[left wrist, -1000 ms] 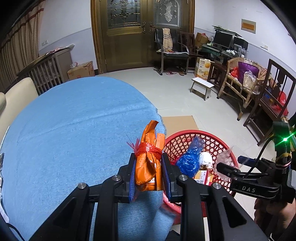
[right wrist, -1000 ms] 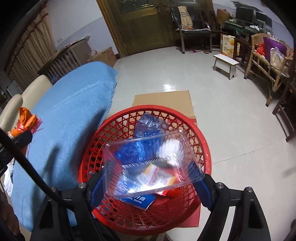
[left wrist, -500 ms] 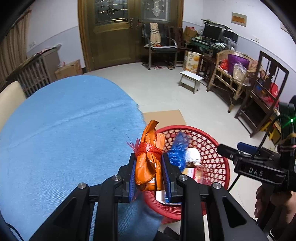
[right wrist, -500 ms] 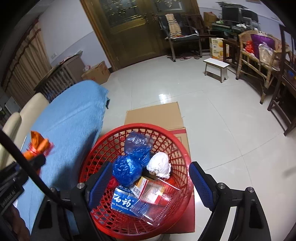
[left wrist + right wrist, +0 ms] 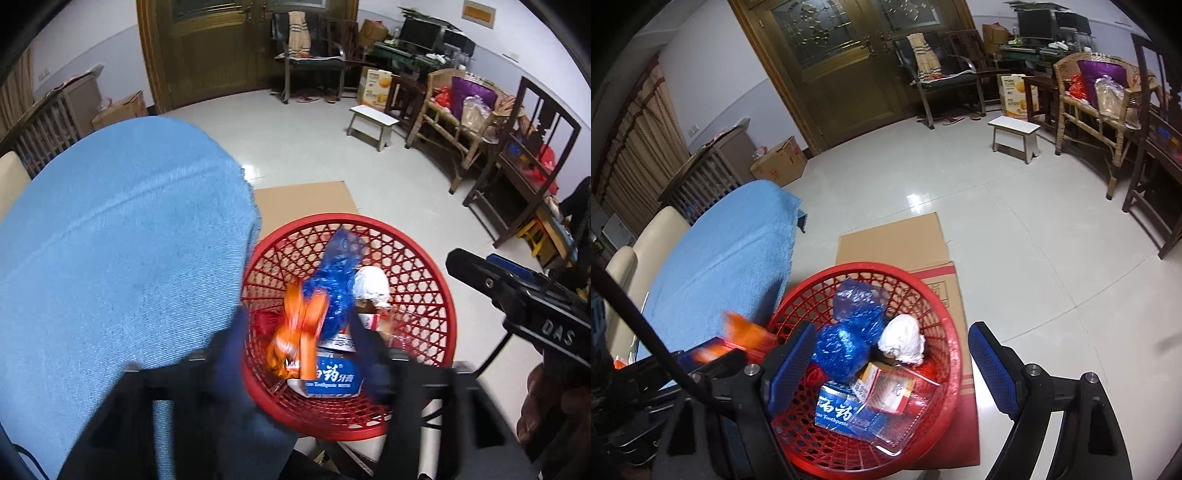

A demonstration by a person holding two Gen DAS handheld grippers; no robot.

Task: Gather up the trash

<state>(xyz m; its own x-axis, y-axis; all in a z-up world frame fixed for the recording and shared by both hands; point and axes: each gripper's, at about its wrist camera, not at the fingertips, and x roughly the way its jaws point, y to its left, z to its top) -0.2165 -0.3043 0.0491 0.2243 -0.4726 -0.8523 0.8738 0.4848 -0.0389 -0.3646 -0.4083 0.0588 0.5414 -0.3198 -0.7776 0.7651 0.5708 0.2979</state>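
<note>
A red mesh basket (image 5: pixel 436 291) (image 5: pixel 945 317) stands on the floor beside the blue-covered table. It holds blue plastic bags (image 5: pixel 846 343), a white wad (image 5: pixel 901 338), a toothpaste box (image 5: pixel 838 406) and a clear plastic tray (image 5: pixel 897 402). My left gripper (image 5: pixel 299 354) is blurred above the basket with its jaws wide apart; the orange wrapper (image 5: pixel 299 328) sits between them, loose, over the basket. My right gripper (image 5: pixel 890 369) is open and empty above the basket's near rim.
The blue tablecloth (image 5: pixel 122 251) fills the left. Flat cardboard (image 5: pixel 894 240) lies under the basket. A white stool (image 5: pixel 1015 133), wicker bench (image 5: pixel 1100 96), dark chairs (image 5: pixel 524 173) and a wooden door (image 5: pixel 842 62) stand around the tiled floor.
My left gripper moved right over the basket and opened, letting go of the orange wrapper. My right gripper earlier dropped the clear tray into the basket and stays open.
</note>
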